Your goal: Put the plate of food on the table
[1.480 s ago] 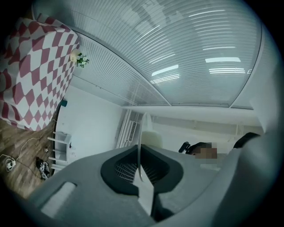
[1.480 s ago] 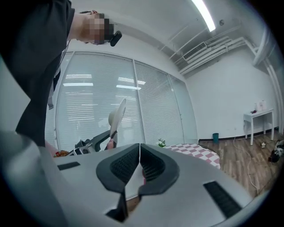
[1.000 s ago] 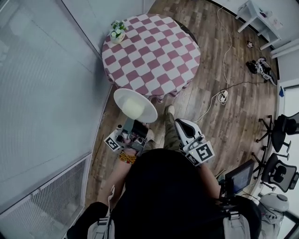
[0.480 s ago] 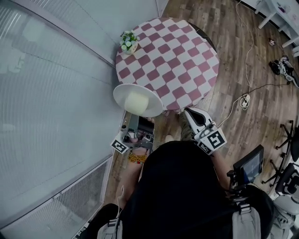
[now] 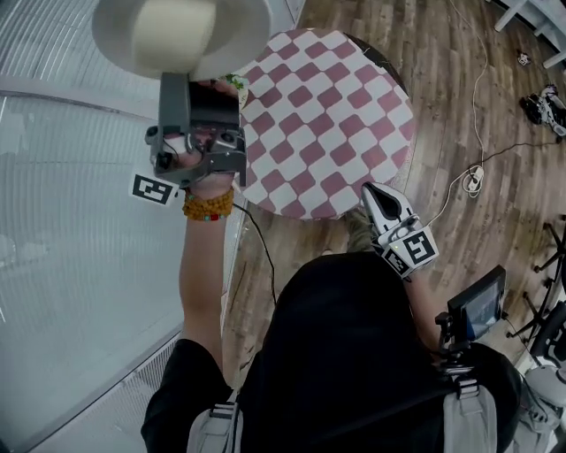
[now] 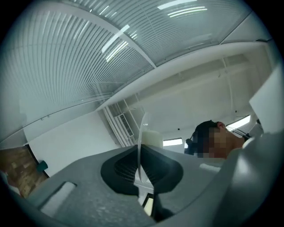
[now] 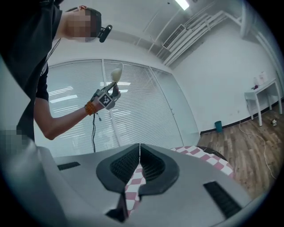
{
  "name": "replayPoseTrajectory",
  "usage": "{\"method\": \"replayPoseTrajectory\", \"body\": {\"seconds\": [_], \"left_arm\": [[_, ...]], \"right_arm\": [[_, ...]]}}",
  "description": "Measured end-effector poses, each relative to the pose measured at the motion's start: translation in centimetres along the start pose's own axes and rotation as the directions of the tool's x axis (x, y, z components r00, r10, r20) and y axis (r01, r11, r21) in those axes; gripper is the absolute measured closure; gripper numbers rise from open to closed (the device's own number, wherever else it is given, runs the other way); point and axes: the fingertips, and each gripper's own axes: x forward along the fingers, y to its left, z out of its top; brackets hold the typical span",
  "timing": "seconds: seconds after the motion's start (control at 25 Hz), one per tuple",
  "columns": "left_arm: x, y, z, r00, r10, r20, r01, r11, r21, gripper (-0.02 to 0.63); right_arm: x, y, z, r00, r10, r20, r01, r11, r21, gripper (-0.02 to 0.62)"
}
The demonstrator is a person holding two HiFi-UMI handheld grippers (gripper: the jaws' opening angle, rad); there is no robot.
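Observation:
A white plate (image 5: 181, 35) with a pale block of food (image 5: 172, 25) is held high, close to the head camera, over the near-left rim of the round pink-and-white checked table (image 5: 327, 115). My left gripper (image 5: 202, 81) is shut on the plate's near rim. In the left gripper view the plate (image 6: 142, 133) stands edge-on between the closed jaws of the left gripper (image 6: 138, 165), with the food (image 6: 152, 138) to its right. My right gripper (image 5: 376, 193) hangs at the table's near edge, shut and empty. Seen in its own view, the right gripper (image 7: 139, 162) points level over the table (image 7: 208, 156).
A small pot of flowers (image 5: 235, 82) stands at the table's left rim, just under the raised plate. A wall of window blinds (image 5: 71, 221) runs along the left. Cables and a power strip (image 5: 474, 177) lie on the wood floor to the right, with a screen (image 5: 473, 305) beside the person.
The left gripper has swung the plate up from low in front of the table to high above its left rim. The right gripper has moved up to the table's edge.

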Motion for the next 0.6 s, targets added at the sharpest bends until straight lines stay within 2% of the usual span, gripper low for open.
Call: {"method": "replayPoseTrajectory", "body": {"seconds": [0.08, 0.16, 0.36, 0.48, 0.6], "left_arm": [[4.1, 2.9, -0.5, 1.000, 0.007, -0.019, -0.006, 0.999, 0.048, 0.594], [6.8, 6.9, -0.8, 0.999, 0.048, -0.022, -0.046, 0.996, 0.076, 0.594], [9.0, 19.1, 0.4, 0.982, 0.179, 0.059, -0.181, 0.982, 0.043, 0.594], [8.1, 26.5, -0.3, 0.949, 0.301, 0.097, -0.301, 0.953, -0.017, 0.594], [4.9, 32.8, -1.8, 0.893, 0.429, 0.133, -0.418, 0.902, -0.107, 0.594]], "right_arm": [[-1.0, -2.2, 0.6, 1.000, -0.017, 0.011, 0.016, 1.000, 0.009, 0.583], [-1.9, -4.2, 1.1, 0.999, -0.036, 0.020, 0.036, 0.999, 0.016, 0.583], [-2.0, -8.3, 1.1, 0.996, -0.085, 0.019, 0.084, 0.995, 0.047, 0.583], [-1.5, -9.8, 1.1, 0.996, -0.091, 0.015, 0.090, 0.995, 0.053, 0.583], [-1.0, -10.6, 1.4, 0.996, -0.091, 0.019, 0.089, 0.994, 0.062, 0.583]]}}
